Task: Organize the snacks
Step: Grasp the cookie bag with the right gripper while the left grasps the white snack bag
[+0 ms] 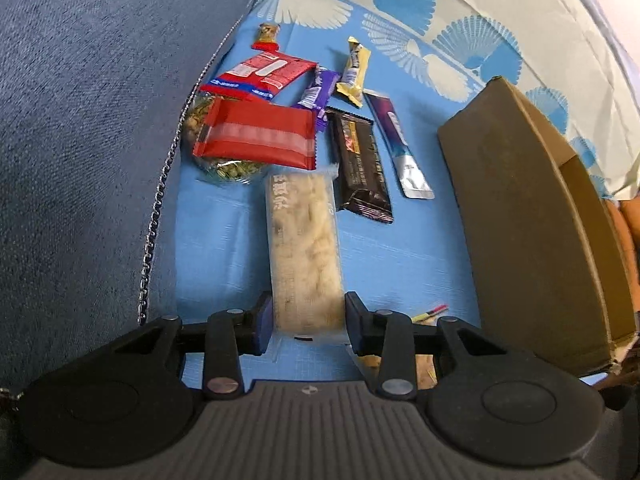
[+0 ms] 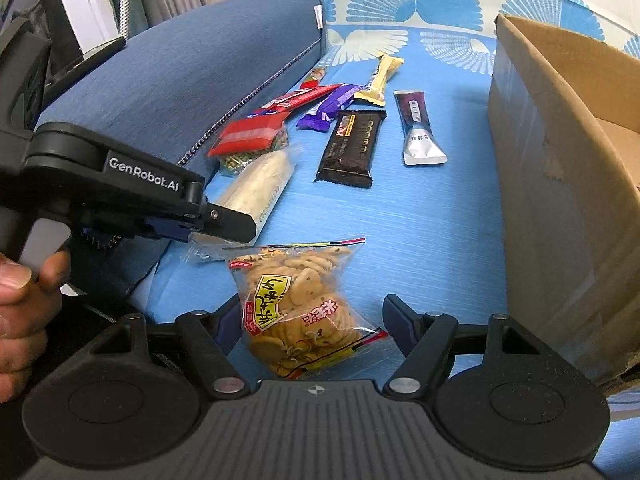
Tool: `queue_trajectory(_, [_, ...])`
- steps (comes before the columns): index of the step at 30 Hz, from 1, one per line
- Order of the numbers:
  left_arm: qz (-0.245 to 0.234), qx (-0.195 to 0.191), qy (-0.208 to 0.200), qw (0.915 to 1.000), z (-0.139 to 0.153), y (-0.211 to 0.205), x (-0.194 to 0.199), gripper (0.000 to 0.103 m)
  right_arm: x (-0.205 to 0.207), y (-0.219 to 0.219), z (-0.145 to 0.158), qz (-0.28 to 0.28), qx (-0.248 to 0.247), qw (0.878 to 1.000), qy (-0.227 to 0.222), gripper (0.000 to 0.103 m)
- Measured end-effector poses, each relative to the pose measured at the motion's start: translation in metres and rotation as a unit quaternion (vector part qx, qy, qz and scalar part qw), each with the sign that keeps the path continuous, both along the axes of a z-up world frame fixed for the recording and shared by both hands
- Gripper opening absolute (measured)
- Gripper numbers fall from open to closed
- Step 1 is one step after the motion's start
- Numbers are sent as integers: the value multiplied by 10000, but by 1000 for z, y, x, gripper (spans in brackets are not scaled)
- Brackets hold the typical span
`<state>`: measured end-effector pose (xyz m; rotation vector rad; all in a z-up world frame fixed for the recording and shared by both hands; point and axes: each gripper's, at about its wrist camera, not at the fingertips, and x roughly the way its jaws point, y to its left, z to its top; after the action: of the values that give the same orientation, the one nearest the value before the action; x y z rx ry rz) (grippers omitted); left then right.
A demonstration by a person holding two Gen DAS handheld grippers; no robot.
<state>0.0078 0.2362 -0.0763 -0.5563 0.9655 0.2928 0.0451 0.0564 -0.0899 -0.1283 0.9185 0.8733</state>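
Left wrist view: the left gripper point(image 1: 308, 320) is clamped on the pale cracker packet point(image 1: 304, 248) — just off the blue cloth point(image 1: 420, 248).

Right wrist view: the right gripper point(image 2: 310, 322) stands apart, straddling the biscuit bag point(image 2: 300, 308) — beside the cardboard box point(image 2: 560, 184).

Blue patterned sheet point(image 2: 420, 220), probably over sofa seat, carries scattered snack packets point(image 2: 352, 146), cracker bag point(image 2: 298, 308), cardboard box point(image 2: 560, 184).

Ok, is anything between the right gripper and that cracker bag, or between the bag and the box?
Nothing visible. The right gripper is open with the cracker bag already between its fingers. Only bare blue cloth lies between the bag and the cardboard box to its right.
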Motion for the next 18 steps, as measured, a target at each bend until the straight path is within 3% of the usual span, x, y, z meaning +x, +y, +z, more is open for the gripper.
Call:
queue_trajectory(8, [19, -23, 167, 9999, -5, 1, 7, 49, 0, -3, -1, 74, 18, 10000, 36, 75])
queue_trajectory(18, [-39, 77, 229, 9997, -6, -2, 12, 52, -1, -2, -2, 102, -19, 9999, 57, 77])
